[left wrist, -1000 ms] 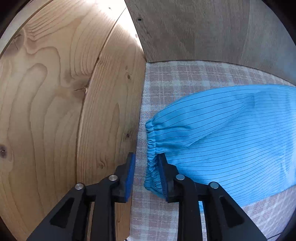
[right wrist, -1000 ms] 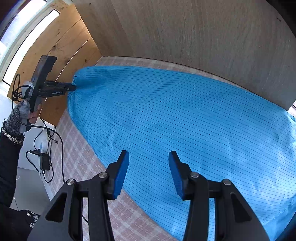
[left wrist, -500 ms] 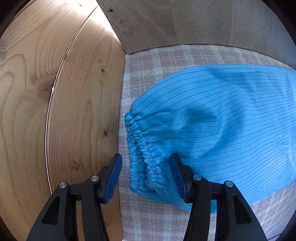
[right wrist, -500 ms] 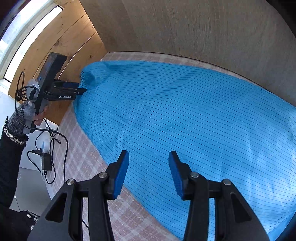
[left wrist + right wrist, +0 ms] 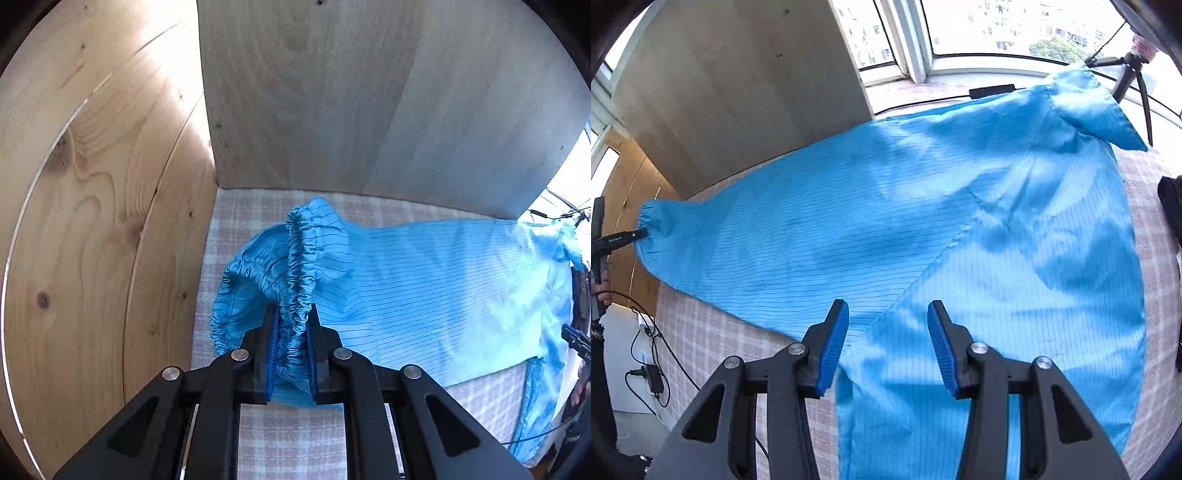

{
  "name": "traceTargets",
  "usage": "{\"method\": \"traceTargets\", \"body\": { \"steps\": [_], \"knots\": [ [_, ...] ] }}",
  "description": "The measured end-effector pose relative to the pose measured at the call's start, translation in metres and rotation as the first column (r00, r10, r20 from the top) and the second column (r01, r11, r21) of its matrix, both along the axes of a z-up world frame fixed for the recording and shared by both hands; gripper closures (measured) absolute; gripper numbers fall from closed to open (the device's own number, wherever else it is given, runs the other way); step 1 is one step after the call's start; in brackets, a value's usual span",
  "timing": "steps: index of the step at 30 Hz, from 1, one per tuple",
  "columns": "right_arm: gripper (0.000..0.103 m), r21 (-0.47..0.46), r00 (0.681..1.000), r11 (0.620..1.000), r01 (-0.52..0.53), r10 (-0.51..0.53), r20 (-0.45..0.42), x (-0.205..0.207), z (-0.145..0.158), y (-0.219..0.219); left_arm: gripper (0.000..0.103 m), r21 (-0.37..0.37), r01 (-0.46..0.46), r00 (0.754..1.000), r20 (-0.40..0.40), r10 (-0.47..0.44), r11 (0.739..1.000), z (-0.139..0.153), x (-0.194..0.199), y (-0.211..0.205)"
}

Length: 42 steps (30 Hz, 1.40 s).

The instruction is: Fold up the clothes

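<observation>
A bright blue pinstriped garment [image 5: 923,229] lies spread on a pink checked cloth [image 5: 701,343], its collar [image 5: 1100,110] at the far right. Its long sleeve [image 5: 424,280] ends in a gathered elastic cuff [image 5: 301,266]. My left gripper [image 5: 291,332] is shut on that cuff and holds it bunched and lifted a little; it also shows at the left edge of the right wrist view [image 5: 639,233]. My right gripper [image 5: 886,332] is open and empty, hovering over the garment near the sleeve seam.
A pine board wall [image 5: 92,221] stands left of the cloth and a grey plywood panel [image 5: 369,92] behind it. Windows [image 5: 997,29] and a tripod [image 5: 1134,70] are at the far end. Cables and a charger [image 5: 650,376] hang off the left edge.
My left gripper has closed on the sleeve cuff and lifted it, turning toward the garment. My right gripper has swung right along the garment, staying open.
</observation>
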State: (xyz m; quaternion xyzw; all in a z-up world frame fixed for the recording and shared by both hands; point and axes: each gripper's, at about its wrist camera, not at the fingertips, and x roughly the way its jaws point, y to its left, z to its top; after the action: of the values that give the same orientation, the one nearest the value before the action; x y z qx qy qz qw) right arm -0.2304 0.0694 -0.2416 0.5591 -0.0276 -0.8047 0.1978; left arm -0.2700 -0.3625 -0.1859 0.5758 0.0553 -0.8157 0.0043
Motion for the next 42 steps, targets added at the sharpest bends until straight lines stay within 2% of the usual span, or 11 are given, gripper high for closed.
{"method": "traceTargets", "body": {
  "steps": [5, 11, 13, 19, 21, 24, 27, 31, 35, 38, 42],
  "knots": [
    [0.059, 0.033, 0.999, 0.999, 0.006, -0.007, 0.041, 0.002, -0.022, 0.013, 0.091, 0.018, 0.099, 0.99, -0.107, -0.096, 0.995, 0.076, -0.01, 0.047],
    [0.058, 0.072, 0.996, 0.997, 0.011, -0.017, 0.089, 0.005, -0.048, 0.028, 0.091, 0.028, 0.219, 0.95, -0.232, -0.207, 0.975, 0.164, -0.021, 0.108],
    [0.058, -0.011, 0.998, 1.0, 0.021, -0.02, 0.063, 0.009, -0.028, 0.047, 0.091, 0.034, 0.263, 0.936, -0.252, -0.246, 0.964, 0.174, -0.026, 0.157],
    [0.058, 0.006, 0.998, 0.999, -0.034, 0.034, -0.048, 0.034, 0.016, 0.133, 0.091, 0.02, 0.368, 0.895, -0.279, -0.348, 0.93, 0.188, -0.041, 0.334],
    [0.058, 0.002, 0.996, 0.999, -0.051, 0.051, -0.073, 0.043, 0.026, 0.167, 0.091, 0.03, 0.37, 0.891, -0.295, -0.345, 0.929, 0.197, -0.04, 0.395],
    [0.058, -0.001, 0.997, 0.999, -0.047, 0.047, -0.068, 0.047, 0.03, 0.22, 0.091, 0.079, 0.37, 0.889, -0.319, -0.329, 0.926, 0.209, -0.045, 0.479],
    [0.058, 0.023, 0.996, 0.999, -0.038, 0.04, -0.078, 0.053, 0.033, 0.267, 0.091, 0.139, 0.401, 0.881, -0.329, -0.339, 0.906, 0.21, -0.048, 0.548],
    [0.058, -0.02, 0.996, 1.0, -0.002, 0.001, -0.085, 0.054, 0.035, 0.32, 0.091, 0.152, 0.437, 0.872, -0.312, -0.377, 0.887, 0.192, -0.044, 0.609],
    [0.058, -0.058, 0.995, 0.998, -0.017, 0.011, -0.097, 0.038, 0.035, 0.326, 0.091, 0.196, 0.403, 0.9, -0.264, -0.347, 0.894, 0.161, -0.046, 0.608],
    [0.075, -0.128, 0.992, 0.989, -0.078, 0.063, -0.111, 0.027, 0.04, 0.307, 0.091, 0.196, 0.361, 0.922, -0.225, -0.317, 0.912, 0.134, -0.046, 0.579],
    [0.075, -0.182, 0.979, 0.968, -0.17, 0.146, -0.14, 0.024, 0.046, 0.27, 0.091, 0.21, 0.28, 0.954, -0.17, -0.247, 0.937, 0.1, -0.046, 0.528]
  ]
}}
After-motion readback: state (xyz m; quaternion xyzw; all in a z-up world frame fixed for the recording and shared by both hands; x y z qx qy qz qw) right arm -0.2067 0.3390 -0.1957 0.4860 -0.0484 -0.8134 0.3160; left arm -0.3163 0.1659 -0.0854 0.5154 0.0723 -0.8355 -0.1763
